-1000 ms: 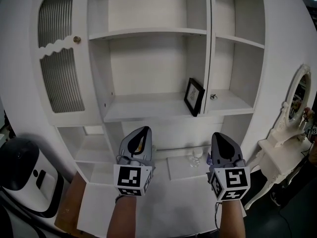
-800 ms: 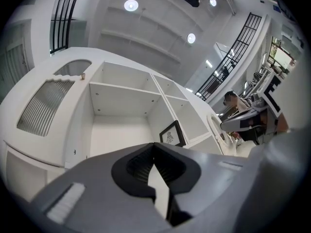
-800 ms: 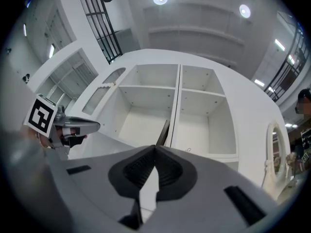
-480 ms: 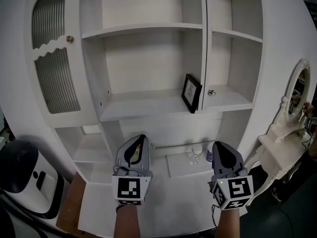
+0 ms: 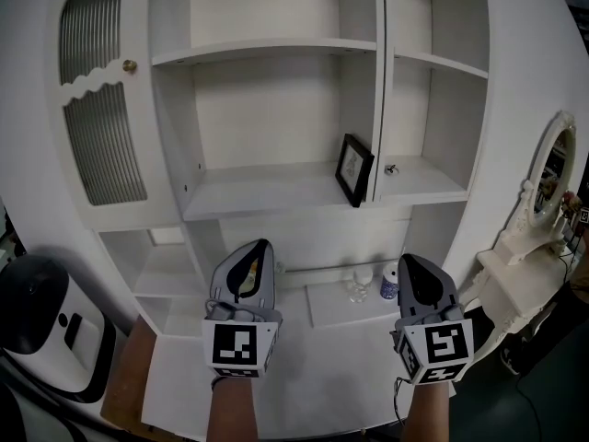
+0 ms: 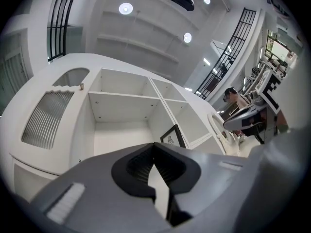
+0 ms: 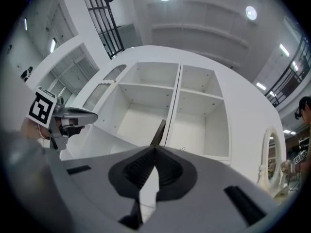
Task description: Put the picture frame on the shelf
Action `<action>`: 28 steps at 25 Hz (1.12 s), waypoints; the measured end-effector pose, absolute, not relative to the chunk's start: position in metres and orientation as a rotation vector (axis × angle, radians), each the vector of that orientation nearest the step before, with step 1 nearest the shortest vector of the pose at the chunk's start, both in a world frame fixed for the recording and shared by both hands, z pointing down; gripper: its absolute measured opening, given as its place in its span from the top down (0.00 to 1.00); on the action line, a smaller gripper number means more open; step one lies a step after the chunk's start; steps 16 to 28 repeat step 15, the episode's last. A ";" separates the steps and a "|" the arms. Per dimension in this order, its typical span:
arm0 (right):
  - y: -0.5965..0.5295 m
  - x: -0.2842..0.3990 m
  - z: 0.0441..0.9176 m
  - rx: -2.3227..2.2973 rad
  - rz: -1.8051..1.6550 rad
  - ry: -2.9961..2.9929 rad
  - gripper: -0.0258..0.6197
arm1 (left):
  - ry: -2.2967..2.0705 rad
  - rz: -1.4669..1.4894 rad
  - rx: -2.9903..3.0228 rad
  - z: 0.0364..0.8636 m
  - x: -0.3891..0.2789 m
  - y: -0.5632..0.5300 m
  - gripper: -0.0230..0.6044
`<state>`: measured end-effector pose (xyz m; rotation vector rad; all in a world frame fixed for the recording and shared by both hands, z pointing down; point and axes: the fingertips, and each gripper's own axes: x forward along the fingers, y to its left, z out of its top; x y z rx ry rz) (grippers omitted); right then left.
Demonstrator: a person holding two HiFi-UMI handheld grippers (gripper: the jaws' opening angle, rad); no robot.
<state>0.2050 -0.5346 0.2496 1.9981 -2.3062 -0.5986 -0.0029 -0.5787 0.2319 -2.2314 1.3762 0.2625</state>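
Observation:
The black picture frame [image 5: 354,169] stands upright on the white cabinet's middle shelf [image 5: 258,193], against the vertical divider, its picture facing left. It also shows in the left gripper view as the frame [image 6: 172,136], and edge-on in the right gripper view as the frame [image 7: 158,133]. My left gripper [image 5: 262,245] is held low in front of the cabinet, shut and empty. My right gripper [image 5: 408,261] hangs to its right at the same height, also shut with nothing in it. Both are well below and short of the frame. The left gripper [image 6: 154,144] and right gripper [image 7: 155,148] show their pads meeting.
The cabinet has a ribbed glass door with a brass knob [image 5: 129,65] at left. A small glass [image 5: 357,288] and a blue-white container [image 5: 390,284] sit on the low ledge. A white vanity mirror [image 5: 552,178] stands at right, and a black-and-white appliance [image 5: 37,325] at lower left.
Both grippers have sunk a little in the head view and the cabinet has shifted slightly. The frame has stayed on the shelf.

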 end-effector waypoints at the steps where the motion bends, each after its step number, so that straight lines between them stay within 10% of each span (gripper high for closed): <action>1: -0.534 0.205 0.248 1.996 -0.601 -2.306 0.95 | 1.380 0.265 -2.233 0.232 -0.003 -0.579 0.95; 28: -0.531 0.192 0.250 1.962 -0.611 -2.301 0.95 | 1.410 0.275 -2.310 0.237 -0.005 -0.578 0.95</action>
